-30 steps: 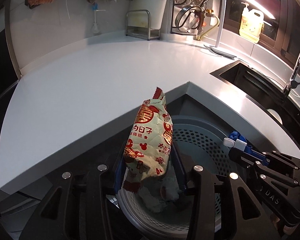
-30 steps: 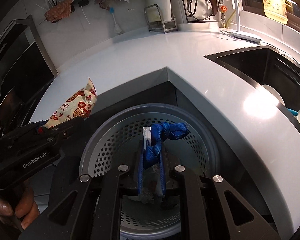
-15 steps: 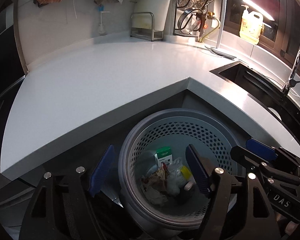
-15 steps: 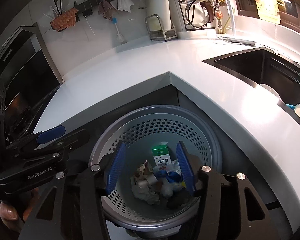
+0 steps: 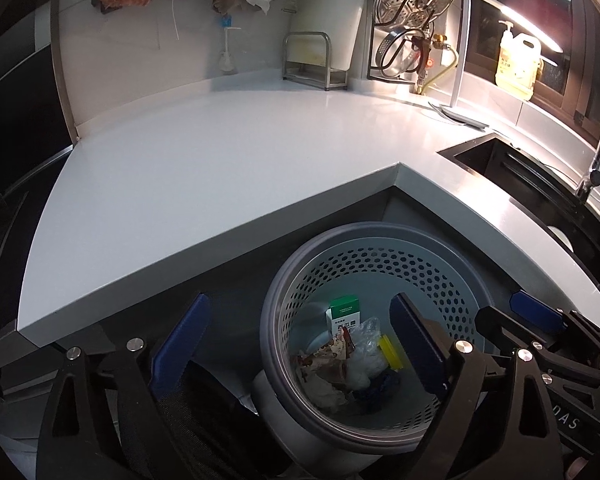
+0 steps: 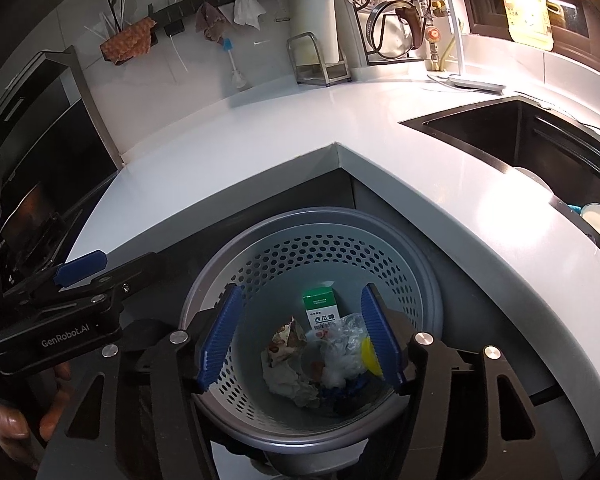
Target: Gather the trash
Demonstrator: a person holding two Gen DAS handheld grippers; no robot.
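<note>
Both pieces of trash have dropped since a second ago: the red-and-white snack wrapper (image 5: 324, 360) that stood between the left fingers and the blue ribbon (image 6: 344, 392) that the right fingers pinched now lie in the perforated grey bin (image 5: 380, 264). At the bottom of the left wrist view the left gripper (image 5: 296, 336) has its blue-padded fingers wide apart and opening, nothing between them, the bin's left rim showing through the gap. At the bottom of the right wrist view the right gripper (image 6: 300, 336) is also opening, empty, its fingers framing the bin's inside. Among the trash lie a green-and-white carton (image 6: 322, 310), crumpled clear plastic (image 6: 344, 356) and a yellow cap (image 6: 370, 354). Above the bin the white counter (image 5: 204, 184) fills mid-frame. A hand (image 6: 16, 424) grips the left gripper's handle at lower left.
</note>
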